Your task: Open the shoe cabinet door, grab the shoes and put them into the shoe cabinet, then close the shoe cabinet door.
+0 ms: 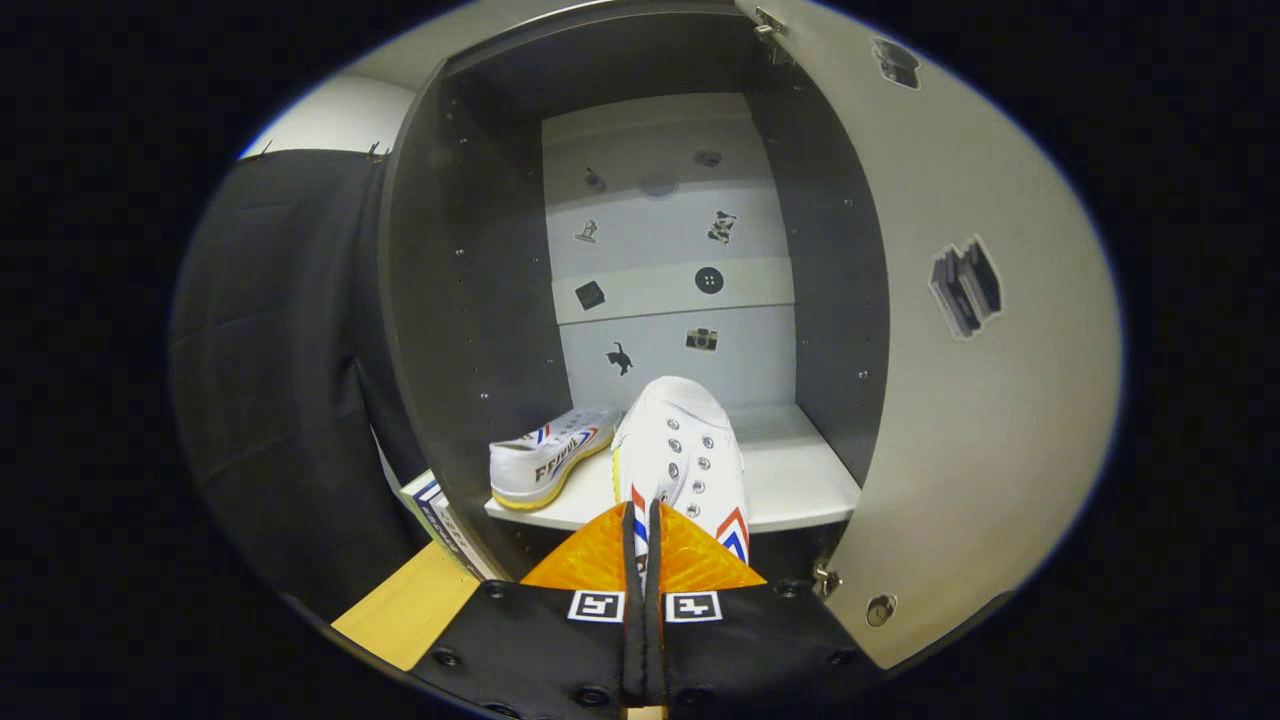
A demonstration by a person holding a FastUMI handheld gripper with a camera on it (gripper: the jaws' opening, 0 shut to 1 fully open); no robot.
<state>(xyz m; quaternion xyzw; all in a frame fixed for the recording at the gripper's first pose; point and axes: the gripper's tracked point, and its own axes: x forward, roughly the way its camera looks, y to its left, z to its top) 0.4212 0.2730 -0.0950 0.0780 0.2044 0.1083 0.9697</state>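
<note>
The shoe cabinet (470,300) stands open in front of me, its door (960,400) swung wide to the right. One white shoe (545,462) with red and blue stripes lies on the white shelf (790,480), at the left, toe pointing inward. A second white shoe (685,450) hangs just ahead of my fingers, toe toward the cabinet's back, over the shelf's front edge. My gripper (642,520) is shut on the heel end of this second shoe, the fingers almost touching each other.
The cabinet's dark side walls close in the shelf left and right. Small stickers dot the white back panel (660,230). Black cloth (280,380) hangs left of the cabinet. A wooden surface (405,610) and a flat box (440,515) lie at the lower left.
</note>
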